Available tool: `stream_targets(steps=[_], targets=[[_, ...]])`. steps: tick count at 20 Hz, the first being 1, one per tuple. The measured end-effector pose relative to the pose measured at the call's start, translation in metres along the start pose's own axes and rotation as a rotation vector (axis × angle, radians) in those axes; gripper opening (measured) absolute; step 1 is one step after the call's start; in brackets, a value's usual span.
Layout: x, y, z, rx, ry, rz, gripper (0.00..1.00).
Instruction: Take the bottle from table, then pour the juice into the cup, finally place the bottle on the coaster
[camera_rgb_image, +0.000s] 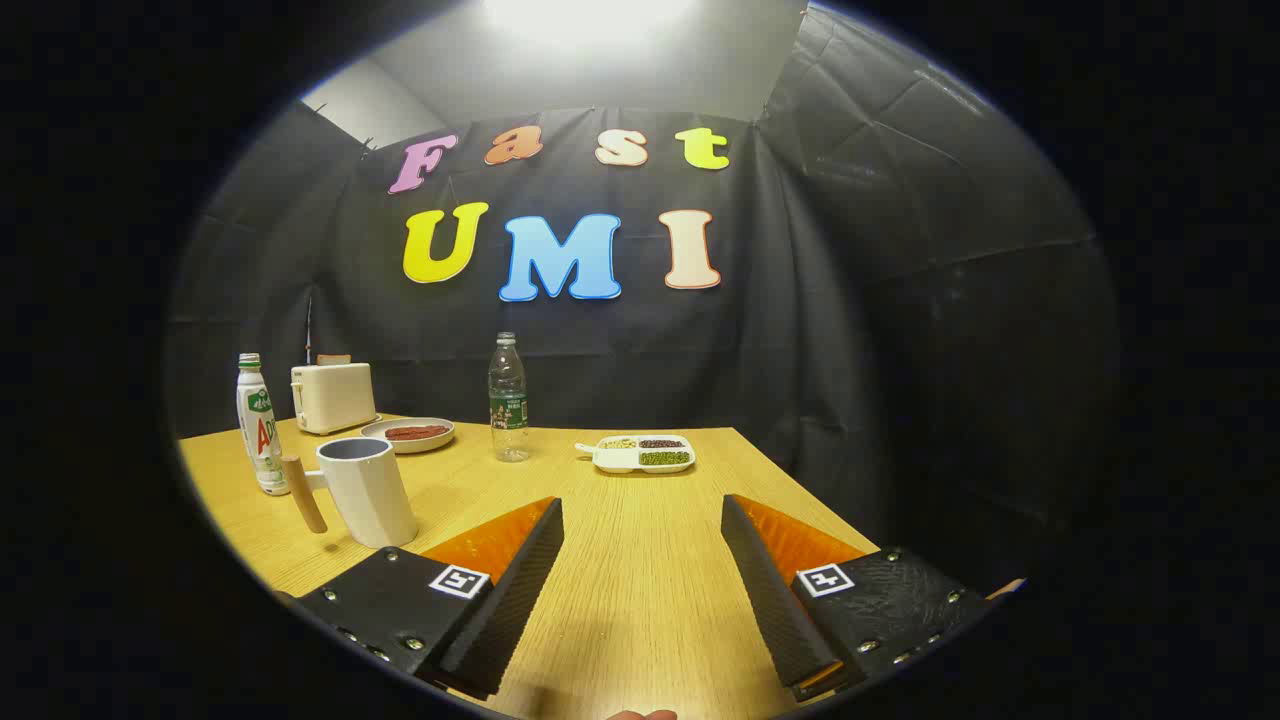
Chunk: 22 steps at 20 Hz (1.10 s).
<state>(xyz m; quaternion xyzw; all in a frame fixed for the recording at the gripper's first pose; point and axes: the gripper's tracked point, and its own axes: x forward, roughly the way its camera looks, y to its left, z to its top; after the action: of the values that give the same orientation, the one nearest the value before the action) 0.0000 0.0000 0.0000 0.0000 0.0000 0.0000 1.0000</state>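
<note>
My gripper (642, 505) is open above the wooden table (640, 600), with only bare tabletop between its fingers. A clear plastic bottle (508, 398) with a green label stands upright beyond the left finger, near the back of the table. A white bottle (260, 425) with a green cap stands further left. Just in front of it, a white cup (365, 490) with a wooden handle stands close beside my left finger. Which of the two bottles holds the juice I cannot tell.
A cream toaster (333, 396) sits at the back left, with a round plate (408, 433) holding something red beside it. A white divided tray (645, 453) of beans lies beyond the fingers. The table's right edge runs close past the right finger.
</note>
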Motion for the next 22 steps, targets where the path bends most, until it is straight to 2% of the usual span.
stream_targets(steps=[4,11,16,20,22], targets=[[0.002,0.000,0.000,-0.002,-0.002,0.001,0.96],[0.022,0.003,-0.011,-0.032,0.079,0.000,0.96],[0.047,0.008,0.004,-0.088,0.035,-0.022,0.96],[0.067,0.014,0.017,-0.109,-0.005,0.004,0.95],[0.073,0.013,0.028,-0.125,-0.030,-0.010,0.95]])
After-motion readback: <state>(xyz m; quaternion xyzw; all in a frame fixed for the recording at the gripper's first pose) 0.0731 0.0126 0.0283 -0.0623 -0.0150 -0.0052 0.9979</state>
